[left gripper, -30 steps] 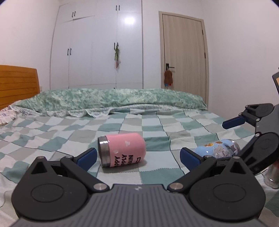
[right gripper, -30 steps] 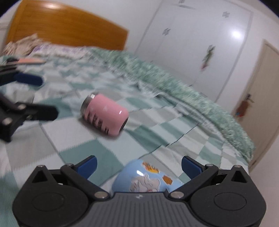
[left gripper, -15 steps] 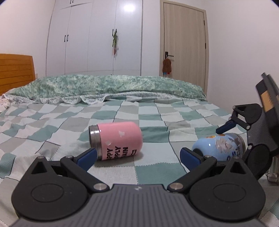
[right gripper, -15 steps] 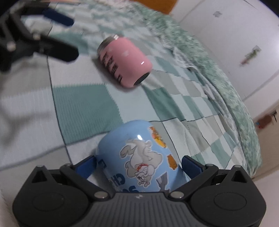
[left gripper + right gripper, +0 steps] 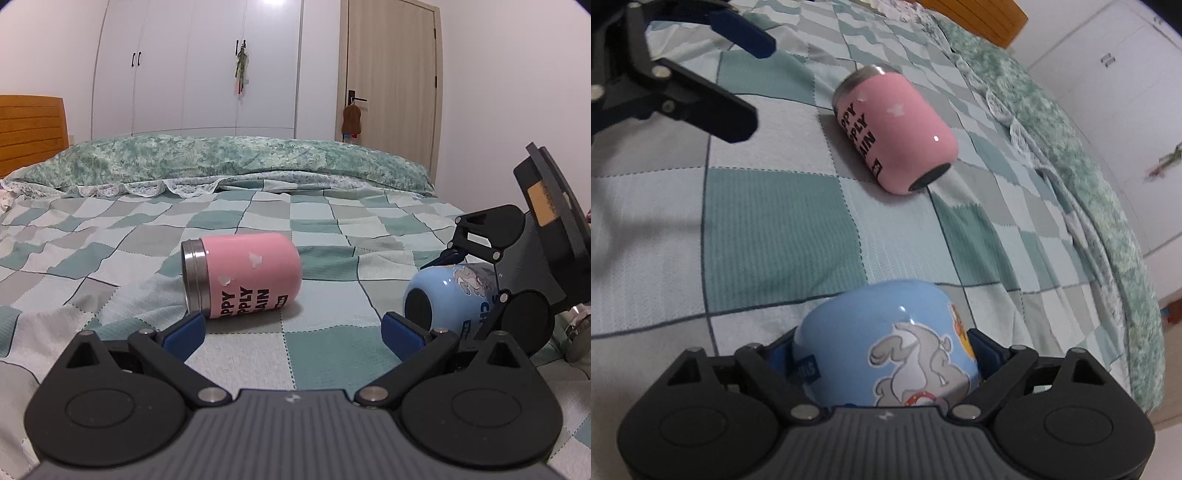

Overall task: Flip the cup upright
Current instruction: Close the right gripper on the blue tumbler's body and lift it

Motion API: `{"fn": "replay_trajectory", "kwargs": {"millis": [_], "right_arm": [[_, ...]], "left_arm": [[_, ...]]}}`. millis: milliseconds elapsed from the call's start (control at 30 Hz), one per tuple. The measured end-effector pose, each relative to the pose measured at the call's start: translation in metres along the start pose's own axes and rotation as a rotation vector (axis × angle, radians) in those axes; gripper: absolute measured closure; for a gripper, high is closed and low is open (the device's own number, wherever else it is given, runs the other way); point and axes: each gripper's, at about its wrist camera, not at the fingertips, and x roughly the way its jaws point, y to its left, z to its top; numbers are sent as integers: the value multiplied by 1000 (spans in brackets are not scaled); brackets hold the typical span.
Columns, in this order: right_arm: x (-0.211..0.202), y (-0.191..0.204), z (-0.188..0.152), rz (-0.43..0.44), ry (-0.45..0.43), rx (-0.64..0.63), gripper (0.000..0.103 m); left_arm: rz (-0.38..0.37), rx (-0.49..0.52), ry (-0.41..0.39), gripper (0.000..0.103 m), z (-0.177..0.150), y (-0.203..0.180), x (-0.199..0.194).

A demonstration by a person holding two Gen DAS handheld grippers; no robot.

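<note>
Two cups, both on their sides on the checked bed quilt (image 5: 325, 350): blue cartoon cup (image 5: 886, 350) and pink cup (image 5: 243, 277), well apart. Right claw (image 5: 882, 350) pinches the blue cup's body, base pointing away; looks like it hasn't been tipped upright yet. Left claw (image 5: 291, 328) spread wide, empty, near the pink cup. Flip not done on either.

Even indoor light, fisheye-warped edges

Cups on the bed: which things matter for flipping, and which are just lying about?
For the job:
- blue cup, on its side, in the right hand-held gripper
- pink cup, on its side
- left hand-held gripper, open

Lying about:
- checked bedspread
- green quilt
</note>
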Motion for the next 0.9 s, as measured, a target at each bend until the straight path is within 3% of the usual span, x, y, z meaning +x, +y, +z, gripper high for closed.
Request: {"fn": "replay_trajectory", "kwargs": {"millis": [400, 900], "right_arm": [[-25, 30, -1, -87, -12, -129, 14], [-84, 66, 9, -147, -26, -180, 17]], "left_arm": [[0, 37, -20, 0, 1, -7, -16], [-16, 72, -29, 0, -3, -16, -66]]}}
